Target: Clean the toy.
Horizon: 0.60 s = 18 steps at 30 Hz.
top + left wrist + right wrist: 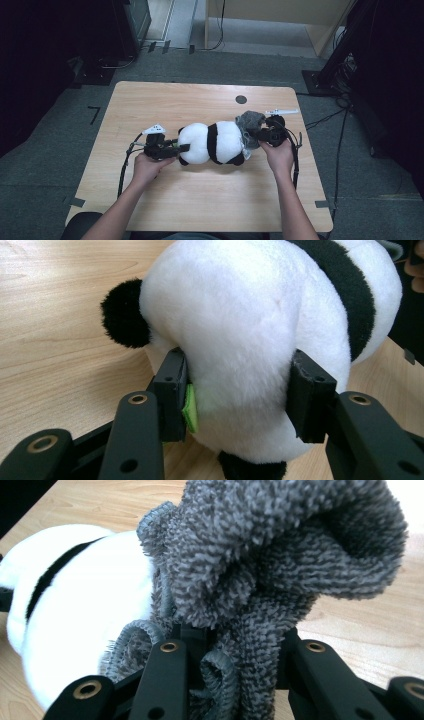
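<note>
A: The left gripper [240, 395] has its jaws pressed wide around the plush panda [212, 142]; soft fur, so a tug could slip it free.

B: And the right gripper [235, 650] pinches the grey cloth [280, 555] at the panda's other end; it could tear loose; panda lies mid-table [200, 200], white with black bands.

A plush black-and-white panda [215, 143] lies lengthwise on the counter [200, 200], a fuzzy grey cloth [248, 122], perhaps a small towel, bunched against its right end.
</note>
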Available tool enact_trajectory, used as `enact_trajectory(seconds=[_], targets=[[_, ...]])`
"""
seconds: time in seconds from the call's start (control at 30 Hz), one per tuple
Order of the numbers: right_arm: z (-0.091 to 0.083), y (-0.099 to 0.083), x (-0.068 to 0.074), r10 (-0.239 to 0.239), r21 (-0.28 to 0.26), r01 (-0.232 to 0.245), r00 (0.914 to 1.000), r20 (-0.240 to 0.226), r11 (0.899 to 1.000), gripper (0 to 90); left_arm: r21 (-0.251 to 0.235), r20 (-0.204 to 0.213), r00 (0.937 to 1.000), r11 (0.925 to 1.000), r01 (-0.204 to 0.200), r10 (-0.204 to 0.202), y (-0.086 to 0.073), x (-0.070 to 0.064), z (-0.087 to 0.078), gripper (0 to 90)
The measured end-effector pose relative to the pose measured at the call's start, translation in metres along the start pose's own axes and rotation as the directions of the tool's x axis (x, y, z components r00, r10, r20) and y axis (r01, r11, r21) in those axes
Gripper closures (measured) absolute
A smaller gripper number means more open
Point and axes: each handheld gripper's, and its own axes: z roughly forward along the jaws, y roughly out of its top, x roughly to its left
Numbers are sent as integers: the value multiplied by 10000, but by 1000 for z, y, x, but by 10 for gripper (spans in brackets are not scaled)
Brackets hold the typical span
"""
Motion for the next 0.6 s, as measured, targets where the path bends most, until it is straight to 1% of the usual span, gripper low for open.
enact_trajectory(seconds=[0.03,0.1,0.17,0.23,0.3,0.37,0.43,0.5,0.6], targets=[[0,0,-2,68,10,-68,10000,-44,10000,704,6,1,10000,10000,-12,12,0,0,0,508],[-3,1,-5,68,83,-70,9997,230,9999,705,15,3,10000,10000,-61,61,-1,0,0,508],[-6,2,-7,86,145,-92,9992,390,9999,706,36,-36,9999,9999,-103,104,-1,0,0,508],[-12,4,-7,47,40,-48,9992,405,10000,706,17,-51,9999,9999,-114,115,-1,0,0,508],[-19,9,-3,-8,-128,12,9993,375,9999,706,12,-49,9999,9999,-109,109,-1,0,0,508],[-26,15,4,-207,-350,217,9994,273,9992,705,13,-60,9999,9999,-133,133,-1,0,0,508],[-33,22,13,-407,-572,414,9991,130,9975,706,9,-69,9999,9999,-147,147,-1,0,0,507],[-37,30,26,-659,-727,652,9978,-72,9952,706,-26,-67,9999,9999,-118,118,-1,-1,0,507],[-37,41,49,-1157,-952,1111,9923,-449,9892,705,-31,-54,9999,9999,-116,116,-1,-1,0,508]])
